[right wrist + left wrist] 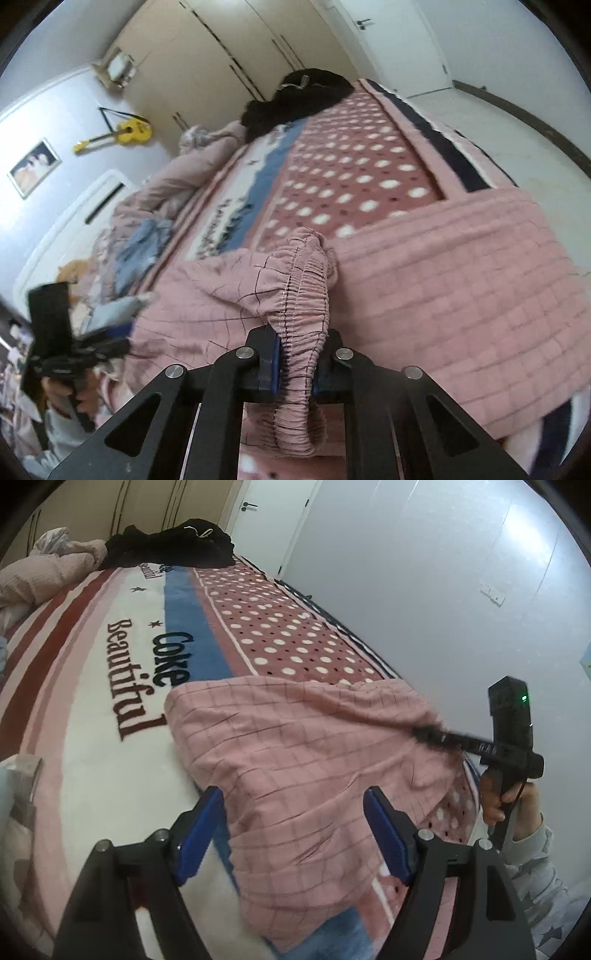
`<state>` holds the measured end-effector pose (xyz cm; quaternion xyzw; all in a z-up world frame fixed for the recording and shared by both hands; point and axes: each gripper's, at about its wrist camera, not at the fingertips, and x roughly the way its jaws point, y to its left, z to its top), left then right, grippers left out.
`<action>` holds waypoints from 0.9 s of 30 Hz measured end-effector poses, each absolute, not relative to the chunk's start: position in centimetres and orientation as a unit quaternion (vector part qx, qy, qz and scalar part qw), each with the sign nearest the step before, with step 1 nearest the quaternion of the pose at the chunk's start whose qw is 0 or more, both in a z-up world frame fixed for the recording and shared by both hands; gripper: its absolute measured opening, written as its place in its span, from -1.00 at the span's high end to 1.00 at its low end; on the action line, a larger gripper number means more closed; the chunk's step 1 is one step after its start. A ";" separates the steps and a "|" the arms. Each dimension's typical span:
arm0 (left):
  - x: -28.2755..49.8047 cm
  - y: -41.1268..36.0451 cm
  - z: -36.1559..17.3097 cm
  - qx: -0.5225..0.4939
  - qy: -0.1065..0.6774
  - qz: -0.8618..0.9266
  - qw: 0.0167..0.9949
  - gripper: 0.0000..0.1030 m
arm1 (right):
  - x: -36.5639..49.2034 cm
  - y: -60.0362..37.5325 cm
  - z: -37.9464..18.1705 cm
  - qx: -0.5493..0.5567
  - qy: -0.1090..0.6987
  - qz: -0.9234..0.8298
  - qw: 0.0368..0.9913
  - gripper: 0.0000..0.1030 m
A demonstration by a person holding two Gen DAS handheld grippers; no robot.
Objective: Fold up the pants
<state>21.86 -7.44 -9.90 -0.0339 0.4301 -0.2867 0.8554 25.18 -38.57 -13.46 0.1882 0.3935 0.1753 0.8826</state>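
Observation:
Pink checked pants (303,760) lie spread on the bed blanket (110,716), near its edge. My left gripper (295,830) hovers just over their near part, open, with its blue pads wide on either side and not pressing the cloth. In the right wrist view my right gripper (297,363) is shut on the gathered elastic waistband (306,295), which bunches up between the pads. The left wrist view shows that right gripper (424,734) pinching the pants' right edge, with a hand (509,801) on its handle. At the left of the right wrist view the left gripper (110,332) appears blurred.
A black garment (173,546) is heaped at the far end of the bed, with a pink quilt (40,576) beside it. Blue clothes (144,243) lie along the bed's other side. A pale wall (443,572) runs close along the right edge.

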 end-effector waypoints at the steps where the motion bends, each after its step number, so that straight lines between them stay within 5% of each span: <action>1: 22.1 -7.7 -10.2 -0.026 0.435 -0.277 0.856 -0.45 | 25.6 -38.2 -14.7 0.185 0.419 0.176 0.871 0.76; 5: 22.3 -7.5 -10.7 -0.015 0.443 -0.247 0.862 -0.45 | 24.9 -39.4 -15.3 0.189 0.420 0.174 0.870 0.48; 9: 21.8 -6.5 -9.2 -0.015 0.420 -0.227 0.879 -0.45 | 21.7 -45.7 -12.4 0.225 0.366 0.147 0.891 -0.17; 16: 21.3 -8.2 -7.1 -0.041 0.397 -0.243 0.884 -0.46 | 16.7 -60.8 -15.5 0.376 0.364 0.060 0.850 -0.30; 27: 21.5 -13.3 -6.9 -0.053 0.401 -0.260 0.876 -0.46 | 18.4 -63.8 -21.4 0.509 0.340 0.099 0.785 -0.33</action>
